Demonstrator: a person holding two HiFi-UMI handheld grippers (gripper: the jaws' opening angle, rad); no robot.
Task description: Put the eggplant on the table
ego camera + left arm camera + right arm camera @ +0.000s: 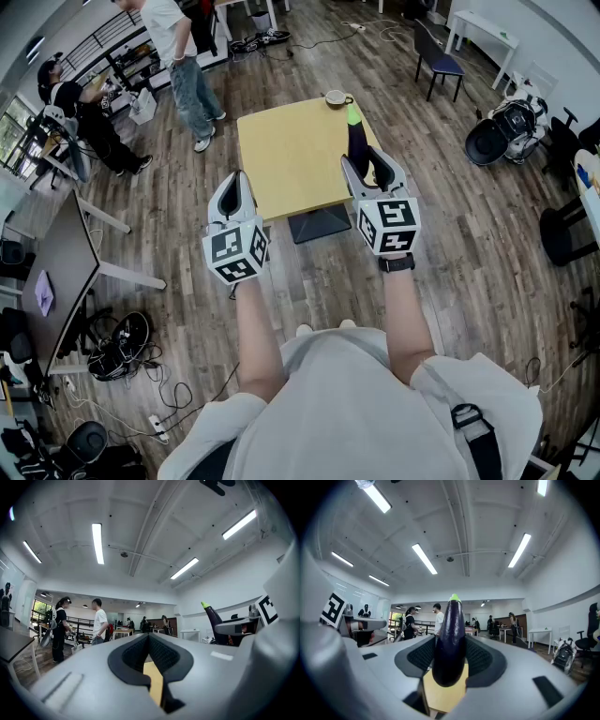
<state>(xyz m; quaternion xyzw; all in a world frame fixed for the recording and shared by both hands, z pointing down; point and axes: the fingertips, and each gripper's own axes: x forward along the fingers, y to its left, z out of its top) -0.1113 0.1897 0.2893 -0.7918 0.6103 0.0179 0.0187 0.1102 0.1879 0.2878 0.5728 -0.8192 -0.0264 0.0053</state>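
The right gripper's fingers point(483, 659) pinch the eggplant point(450, 637) low on its dark body. It stands upright between them with its green cap on top. The right gripper point(367, 161) is held level above the bench point(281, 159), over its right-hand near edge and not touching the top. The left gripper point(149, 644) has its fingers point(132, 657) pressed together on nothing, and it hangs off the bench's near-left corner, above the floor.

The eggplant hangs in the air, so the step in hand looks like the carry and set-down. The grip is low and the fruit is tall, so it would likely swing if jolted, and a slow, steady descent suits it. It is best brought further in over the bench, away from the right edge and well short of the cup point(336, 97) at the bench's far edge. A rounded end will hardly stand, so it is safer to tip it onto its side on the bench. The fingers should spread only once its weight rests there.
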